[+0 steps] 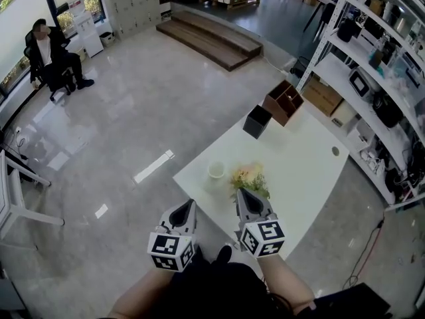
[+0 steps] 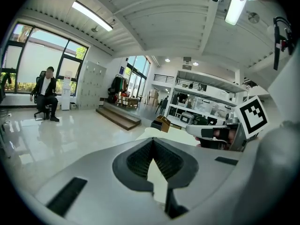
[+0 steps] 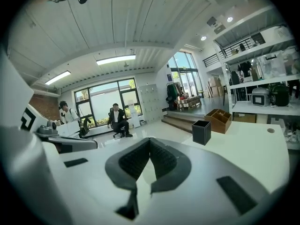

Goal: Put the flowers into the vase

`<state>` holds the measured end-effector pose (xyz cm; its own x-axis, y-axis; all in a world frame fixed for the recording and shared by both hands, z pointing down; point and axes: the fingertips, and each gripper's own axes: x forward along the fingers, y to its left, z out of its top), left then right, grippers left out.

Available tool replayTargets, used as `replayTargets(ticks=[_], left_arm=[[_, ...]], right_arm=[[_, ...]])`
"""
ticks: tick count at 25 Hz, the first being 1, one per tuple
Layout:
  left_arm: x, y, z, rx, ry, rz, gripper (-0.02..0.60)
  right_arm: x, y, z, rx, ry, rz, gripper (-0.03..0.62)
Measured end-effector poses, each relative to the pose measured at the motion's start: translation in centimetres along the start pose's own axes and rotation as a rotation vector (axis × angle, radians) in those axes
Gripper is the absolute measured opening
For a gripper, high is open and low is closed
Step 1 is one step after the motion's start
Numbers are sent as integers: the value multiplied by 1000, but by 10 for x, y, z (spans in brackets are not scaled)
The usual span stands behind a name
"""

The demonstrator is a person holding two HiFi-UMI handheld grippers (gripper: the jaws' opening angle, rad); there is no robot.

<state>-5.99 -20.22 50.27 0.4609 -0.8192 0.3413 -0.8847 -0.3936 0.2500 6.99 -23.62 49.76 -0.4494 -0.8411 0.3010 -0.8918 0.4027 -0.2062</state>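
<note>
Large bright hall with a glossy pale floor (image 1: 133, 131), tall windows at left, and a ribbed white ceiling with strip lights in both gripper views. Far left, one seated person in a dark jacket (image 1: 50, 55) on a chair; further right, one flight of brown wooden steps (image 1: 209, 38); at the right edge, white shelving (image 1: 378, 65) crowded with appliances. In the middle, one white rectangular desk (image 1: 305, 178). On it, left to right: one small white round vase (image 1: 216, 171), upright; just beside it, one bunch of yellow and pink flowers with green leaves (image 1: 250, 178), outside the vase; well apart at the far end, one black square box (image 1: 257, 121) next to one brown wooden organiser (image 1: 283, 102). Two claws by the near edge: left claw (image 1: 186, 208) closed tight and empty, short of the vase; right claw (image 1: 243, 197) likewise closed on nothing, tip near the flowers. Vase and flowers visible from the head view only; a second, standing person (image 3: 68, 112) by the windows in the right gripper view only.
</note>
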Motion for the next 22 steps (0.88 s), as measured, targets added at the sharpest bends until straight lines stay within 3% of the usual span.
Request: replayTargets(ticks=[7,11,12,13,14,15,18,22], left_arm=[[8,-7,-7,0,31,-17,3],[11,-6,-12,-5,53,-18,3],[12,-6,-13,-7,56,-19,3],[13,-6,-14,-8,59,-21,3],[15,-6,-14,-8,62,-24,3],[16,-7,-13,-8,64,-27,3],[20,-10,-13,-5,68,-37,3],[22,-9,-14,-7,72,-42,3]], right_arm=[[2,-64,-26,-28,168,-98,3],[-6,-107,-62,-13,386,-96,3],[-6,-110,-75,-9,458,-70,15],[-7,-108,-88,7,533,-31,104],[-8,-105,-102,29,607,10,237],[-9,-102,-114,44,672,36,263],[-13,-101,-140,35,799,47,267],[-7,-103,-167,46,888,57,256]])
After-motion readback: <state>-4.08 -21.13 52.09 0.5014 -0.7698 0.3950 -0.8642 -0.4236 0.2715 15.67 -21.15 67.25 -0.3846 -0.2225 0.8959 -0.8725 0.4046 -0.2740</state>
